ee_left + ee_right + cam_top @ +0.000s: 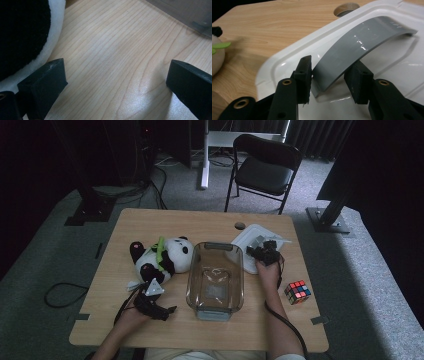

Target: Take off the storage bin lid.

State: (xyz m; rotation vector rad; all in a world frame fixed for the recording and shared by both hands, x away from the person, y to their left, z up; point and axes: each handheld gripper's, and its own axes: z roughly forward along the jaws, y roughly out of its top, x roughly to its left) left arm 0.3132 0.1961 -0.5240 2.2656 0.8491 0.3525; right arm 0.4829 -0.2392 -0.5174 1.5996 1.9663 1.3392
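The wooden worktop (150, 225) carries a clear plastic container (215, 279) at its centre, with a plush panda (162, 257) on its left. A white lid (294, 53) with a grey arched handle (352, 50) lies flat to the container's right, near the far edge. The right tool (329, 75) straddles the handle's near end, jaws either side, not yet clamped. The left tool (117, 77) is released, jaws wide over bare worktop beside the panda.

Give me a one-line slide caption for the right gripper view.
Right claw straddling the curved grey handle of a white plastic lid on the light wooden table.
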